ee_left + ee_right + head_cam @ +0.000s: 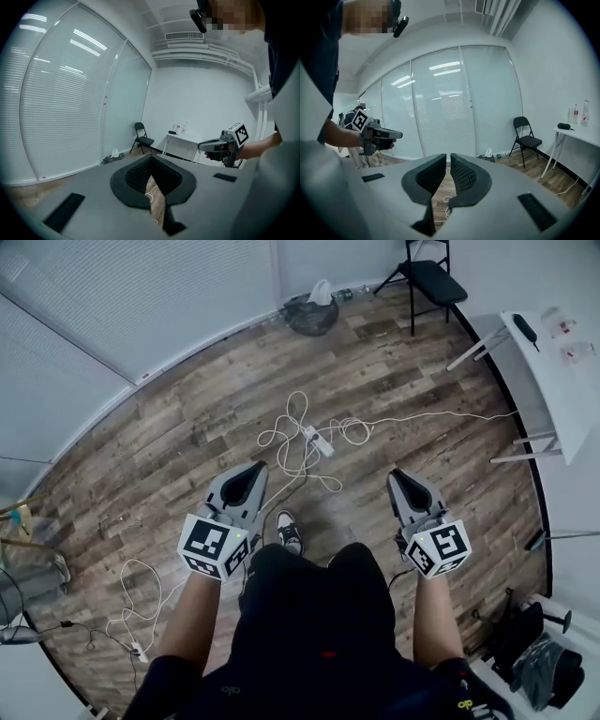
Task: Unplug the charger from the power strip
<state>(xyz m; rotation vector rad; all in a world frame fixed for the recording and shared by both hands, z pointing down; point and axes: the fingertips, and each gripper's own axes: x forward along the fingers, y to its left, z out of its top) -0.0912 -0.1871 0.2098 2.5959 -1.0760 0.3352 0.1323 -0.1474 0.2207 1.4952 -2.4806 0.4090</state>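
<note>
While both hover above the wood floor (422, 390), the left hand-held gripper (255, 468) and right hand-held gripper (397, 474) have jaws closed and empty. Power strip (317, 440) lies on the floor ahead, among white cables (278, 437). Charger too small to pick out.

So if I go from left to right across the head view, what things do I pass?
Grey left gripper with its black-and-white marker cube → long white power strip on the wooden floor → grey right gripper → white table at the right edge.
</note>
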